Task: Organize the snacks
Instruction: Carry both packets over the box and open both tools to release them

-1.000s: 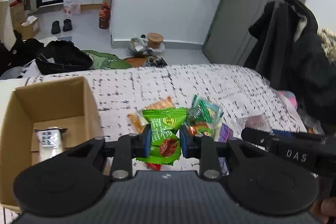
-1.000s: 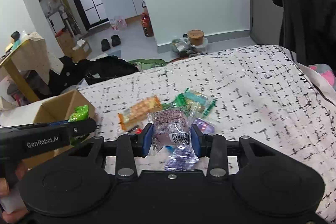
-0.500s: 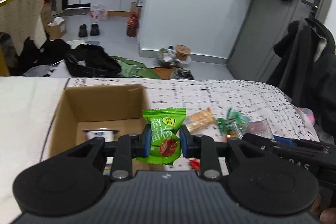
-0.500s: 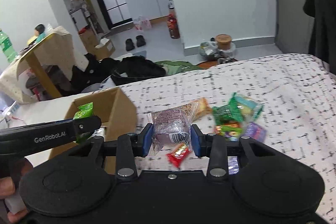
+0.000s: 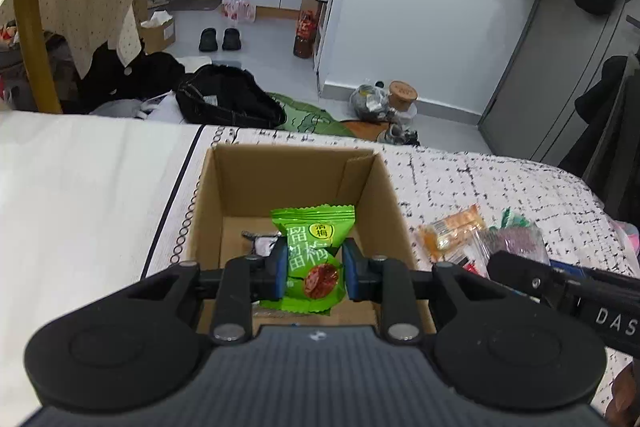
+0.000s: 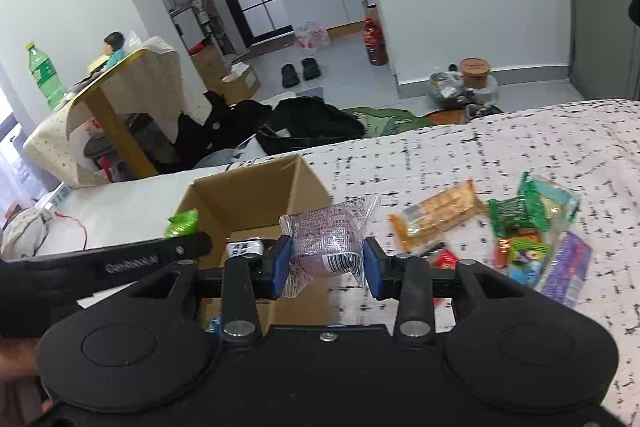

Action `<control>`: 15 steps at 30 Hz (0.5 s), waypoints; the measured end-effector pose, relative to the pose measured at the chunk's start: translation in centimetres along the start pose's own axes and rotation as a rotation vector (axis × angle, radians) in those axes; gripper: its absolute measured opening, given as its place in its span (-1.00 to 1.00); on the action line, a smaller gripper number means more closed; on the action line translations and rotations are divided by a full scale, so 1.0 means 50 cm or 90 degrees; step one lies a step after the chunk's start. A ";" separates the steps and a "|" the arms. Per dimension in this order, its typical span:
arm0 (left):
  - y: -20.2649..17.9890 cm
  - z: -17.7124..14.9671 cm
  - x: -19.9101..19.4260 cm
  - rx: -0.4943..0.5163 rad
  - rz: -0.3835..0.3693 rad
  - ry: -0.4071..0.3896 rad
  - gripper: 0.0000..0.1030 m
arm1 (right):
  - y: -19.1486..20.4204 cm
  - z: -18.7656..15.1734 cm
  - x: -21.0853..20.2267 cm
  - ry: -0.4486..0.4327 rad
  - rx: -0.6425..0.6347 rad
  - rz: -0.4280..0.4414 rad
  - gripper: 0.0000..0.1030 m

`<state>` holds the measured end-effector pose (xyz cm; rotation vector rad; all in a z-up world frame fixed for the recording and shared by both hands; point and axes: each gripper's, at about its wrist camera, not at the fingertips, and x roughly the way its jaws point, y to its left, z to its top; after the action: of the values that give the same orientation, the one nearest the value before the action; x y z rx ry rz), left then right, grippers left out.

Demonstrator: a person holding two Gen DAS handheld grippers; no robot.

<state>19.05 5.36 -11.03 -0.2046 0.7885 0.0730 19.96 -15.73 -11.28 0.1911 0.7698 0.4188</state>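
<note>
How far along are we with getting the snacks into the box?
Done: one white-wrapped snack lies in the cardboard box. In hand: left gripper holds the green packet over the box; right gripper holds the purple snack. Left: orange crackers and several packets on the bedspread.

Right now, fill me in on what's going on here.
A person is sorting snacks into a cardboard box on a bed, with a tool in each hand. The left tool is shut on a green plum-candy packet, held over the open box, which already holds one small wrapped snack. The right tool grips a clear-wrapped purple snack at the box's edge. More snacks lie loose on the patterned bedspread.
</note>
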 end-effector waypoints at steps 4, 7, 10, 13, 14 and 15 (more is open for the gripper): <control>0.011 -0.008 0.009 -0.005 0.013 0.007 -0.48 | 0.021 -0.002 0.017 0.009 -0.005 0.012 -0.27; 0.019 -0.014 0.014 -0.004 0.020 0.006 -0.47 | 0.041 -0.006 0.027 0.016 -0.018 0.022 -0.27; 0.024 -0.018 0.018 -0.007 0.025 0.010 -0.45 | 0.056 -0.010 0.038 0.020 -0.030 0.033 -0.27; 0.028 -0.020 0.015 -0.012 0.037 0.010 -0.39 | 0.064 -0.009 0.047 0.023 -0.024 0.038 -0.27; 0.028 -0.019 0.013 -0.014 0.038 0.008 -0.34 | 0.065 -0.009 0.049 0.023 -0.022 0.039 -0.27; 0.029 -0.019 0.009 -0.016 0.038 0.005 -0.31 | 0.065 -0.008 0.051 0.024 -0.022 0.039 -0.27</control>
<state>18.53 6.57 -12.22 -0.2046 0.8012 0.1386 20.33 -11.67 -12.15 0.1755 0.7947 0.4939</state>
